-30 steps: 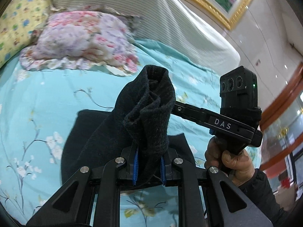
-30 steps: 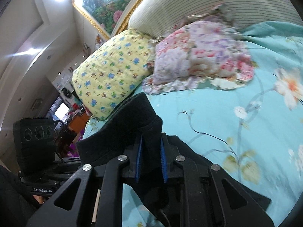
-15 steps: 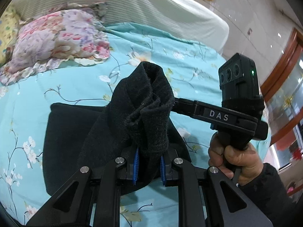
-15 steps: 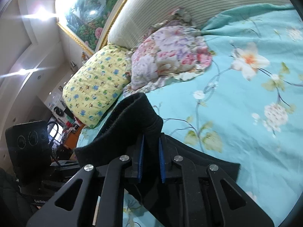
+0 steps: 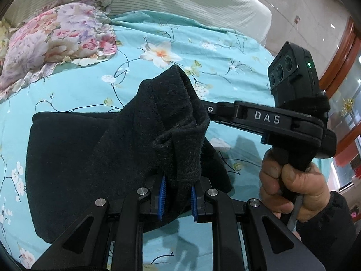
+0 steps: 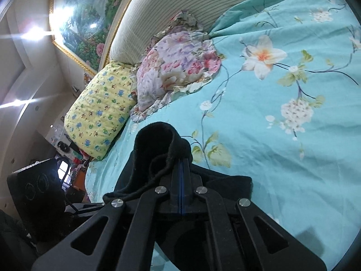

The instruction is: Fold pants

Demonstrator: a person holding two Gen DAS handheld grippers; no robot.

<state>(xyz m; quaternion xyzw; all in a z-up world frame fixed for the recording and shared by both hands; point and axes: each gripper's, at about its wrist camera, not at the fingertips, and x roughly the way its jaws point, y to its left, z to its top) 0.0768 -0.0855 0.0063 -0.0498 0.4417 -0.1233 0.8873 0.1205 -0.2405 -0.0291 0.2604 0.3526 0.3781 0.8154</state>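
The black fleece pants [image 5: 94, 158] lie partly folded on the turquoise floral bedsheet [image 5: 203, 52]. My left gripper [image 5: 177, 199] is shut on a bunched edge of the pants, which stands up between the blue pads. My right gripper [image 6: 181, 187] has its jaws nearly together; a fold of the pants [image 6: 158, 140] bulges up just left of the pads, and only a thin edge, if any, is pinched. The right gripper also shows in the left wrist view [image 5: 266, 122], reaching into the fabric from the right.
A floral pillow [image 5: 52, 36] and a yellow patterned pillow [image 6: 99, 110] lie at the head of the bed by the striped headboard [image 6: 191, 6]. Bare sheet extends right of the pants [image 6: 293, 135]. The bed's right edge meets a wood-framed door [image 5: 343, 74].
Both grippers have moved down and forward with the pants edge. The right jaws have closed tighter, and most of the fabric has slipped to their left side. More of the pants now lies flat.
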